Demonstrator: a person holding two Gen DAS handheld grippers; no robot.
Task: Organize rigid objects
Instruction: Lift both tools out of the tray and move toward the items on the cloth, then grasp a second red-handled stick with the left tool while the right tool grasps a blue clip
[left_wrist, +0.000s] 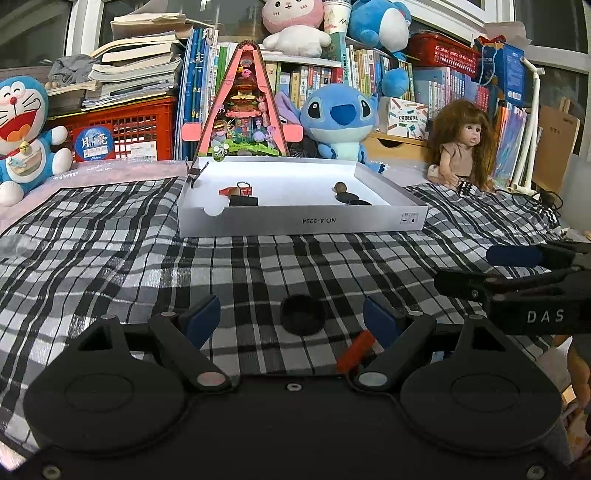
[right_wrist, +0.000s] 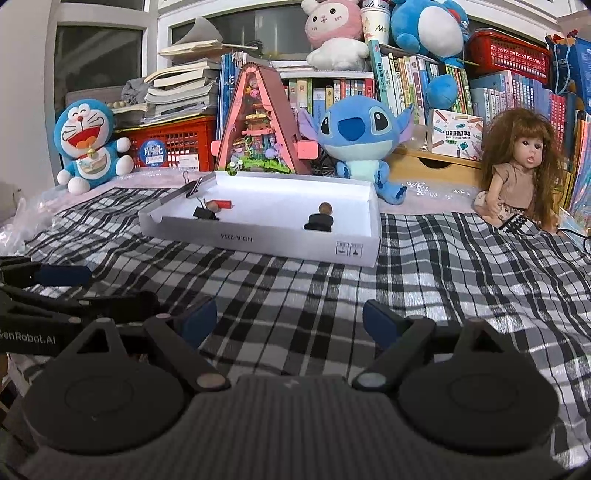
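Hovering spread, your left claw (left_wrist: 291, 314) frames a dark cap (left_wrist: 302, 314) lying dead ahead between its fingers on the checked cloth (left_wrist: 147, 251), nearer than your empty, spread right claw (right_wrist: 290, 321); box (left_wrist: 303, 221) beyond.

My left tongs (left_wrist: 291, 315) are matte black, blue pads (left_wrist: 202, 316) at the tips, silver rivets. At three o'clock, my right tongs (left_wrist: 517, 273) read "DAS" in white.
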